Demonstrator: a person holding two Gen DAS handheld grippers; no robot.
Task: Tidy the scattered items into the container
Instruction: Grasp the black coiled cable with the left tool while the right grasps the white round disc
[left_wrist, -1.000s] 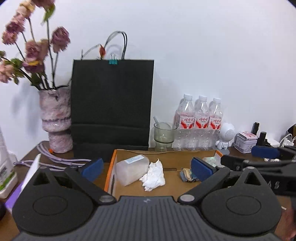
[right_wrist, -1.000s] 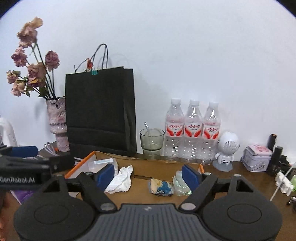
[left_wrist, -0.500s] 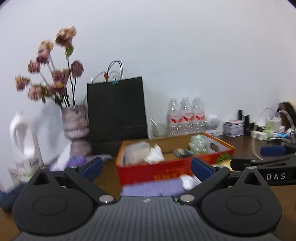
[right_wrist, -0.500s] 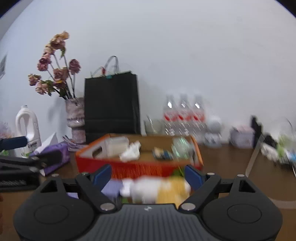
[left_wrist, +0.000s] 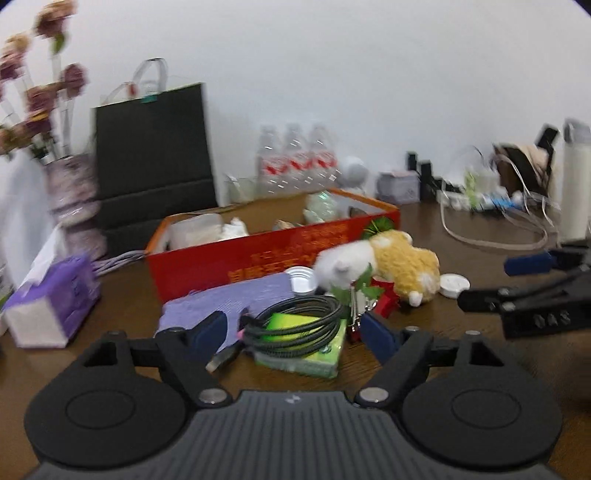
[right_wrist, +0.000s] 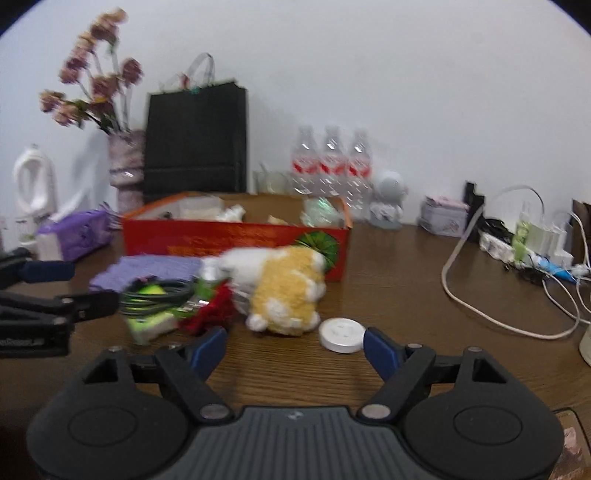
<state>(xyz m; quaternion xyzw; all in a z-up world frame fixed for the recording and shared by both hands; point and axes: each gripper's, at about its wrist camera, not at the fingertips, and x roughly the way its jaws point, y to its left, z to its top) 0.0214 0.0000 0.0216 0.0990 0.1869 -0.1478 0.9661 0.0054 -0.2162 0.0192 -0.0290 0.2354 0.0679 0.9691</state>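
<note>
Just ahead of the left gripper (left_wrist: 293, 330), its unclamped jaws closing, lies the coiled cable (left_wrist: 295, 323).

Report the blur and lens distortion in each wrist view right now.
Left wrist view: motion blur smears the flowers and water bottles; the cable coil stays readable; fisheye bows the edges. Right wrist view: the plush toy and red box are soft, corners vignetted.

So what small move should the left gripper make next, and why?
Probably ease forward and down onto the coiled black cable. The left gripper, its jaws closing, has the cable between them but not yet pressed, outside the red box.
</note>
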